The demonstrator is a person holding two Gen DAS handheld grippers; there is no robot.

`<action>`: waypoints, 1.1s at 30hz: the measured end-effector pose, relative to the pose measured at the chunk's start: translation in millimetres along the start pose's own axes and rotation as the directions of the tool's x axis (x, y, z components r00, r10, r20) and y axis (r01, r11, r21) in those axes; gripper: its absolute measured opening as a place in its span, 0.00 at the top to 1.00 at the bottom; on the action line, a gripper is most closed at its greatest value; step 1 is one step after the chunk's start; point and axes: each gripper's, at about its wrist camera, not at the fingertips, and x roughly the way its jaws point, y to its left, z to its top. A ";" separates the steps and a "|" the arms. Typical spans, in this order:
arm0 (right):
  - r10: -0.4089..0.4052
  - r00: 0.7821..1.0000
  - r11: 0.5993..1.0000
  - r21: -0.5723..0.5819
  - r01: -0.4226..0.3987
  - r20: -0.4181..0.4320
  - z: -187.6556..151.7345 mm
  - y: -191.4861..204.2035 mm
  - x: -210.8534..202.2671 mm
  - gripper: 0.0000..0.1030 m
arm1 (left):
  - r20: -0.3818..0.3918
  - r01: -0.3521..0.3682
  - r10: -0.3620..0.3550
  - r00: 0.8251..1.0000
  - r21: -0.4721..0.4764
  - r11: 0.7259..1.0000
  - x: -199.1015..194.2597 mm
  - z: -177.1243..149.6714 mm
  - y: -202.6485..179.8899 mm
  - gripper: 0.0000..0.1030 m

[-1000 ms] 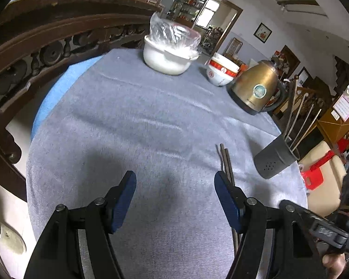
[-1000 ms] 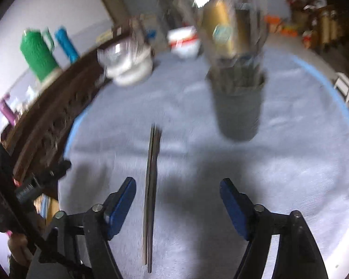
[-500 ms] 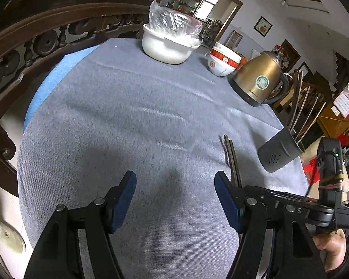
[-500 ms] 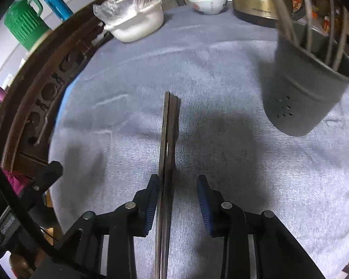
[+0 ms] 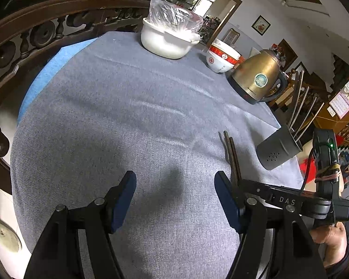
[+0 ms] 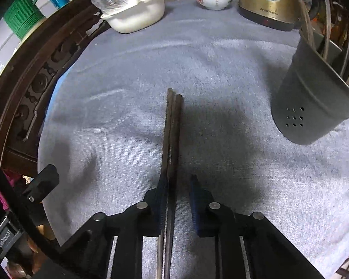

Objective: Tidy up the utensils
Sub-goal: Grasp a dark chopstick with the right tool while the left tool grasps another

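We see a round table covered by a grey cloth (image 5: pixel 132 107), and on it a pair of dark chopsticks (image 6: pixel 172 139) lying side by side, pointing from near to far at the middle of the right wrist view. The right gripper (image 6: pixel 178 200) is down over their near part: the chopsticks sit between its blue pads, against the left pad, while a strip of cloth shows between them and the right pad. Its jaws are closing, and the pads are not yet pressing from both sides.

To the right of the chopsticks stands a dark grey utensil holder (image 6: pixel 311 102) with small holes in its wall; several metal chopsticks (image 5: pixel 300 107) stick up out of it. It is near the pair on the cloth but apart from it.

The left gripper (image 5: pixel 174 200) hangs above bare cloth with its jaws wide apart and nothing between them. In its view the right gripper's black body comes in from the right, carried by a hand (image 5: pixel 330 239) at the lower right edge, just beside the left gripper's right finger.

At the far side of the table we see a white bowl (image 5: pixel 167 39) covered with clear plastic, a stack of red and white bowls (image 5: pixel 221 58) to its right, and a brass-coloured kettle (image 5: pixel 258 79) further right. A dark carved wooden rail (image 5: pixel 35 37) curves round the left edge.
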 end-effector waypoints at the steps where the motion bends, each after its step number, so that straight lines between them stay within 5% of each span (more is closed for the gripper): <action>1: 0.004 1.000 1.000 0.008 -0.004 -0.005 -0.2 -2.3 0.4 0.82 | 0.002 0.002 -0.002 1.000 -0.003 1.000 -0.8 0.4 0.6 0.32; 11: -0.001 1.000 1.000 0.011 0.002 -0.023 5.4 -3.0 10.3 0.92 | -0.048 -0.005 0.007 0.999 0.031 1.000 4.4 0.3 -9.1 0.32; 20: -0.034 0.999 0.999 0.040 0.036 -0.032 -14.0 -48.8 -7.2 0.94 | -0.207 -0.031 0.047 0.977 0.077 0.997 31.8 8.9 -47.9 0.32; 25: -0.008 0.999 0.999 0.048 0.010 -0.034 -23.2 -72.6 -14.3 0.94 | -0.379 0.001 0.021 0.925 0.057 0.998 67.4 22.6 -82.6 0.32; 33: 0.072 0.997 0.997 0.044 -0.071 -0.022 -27.7 -89.2 -16.7 0.93 | -0.506 -0.121 0.171 0.845 0.130 0.984 113.6 30.1 -118.4 0.44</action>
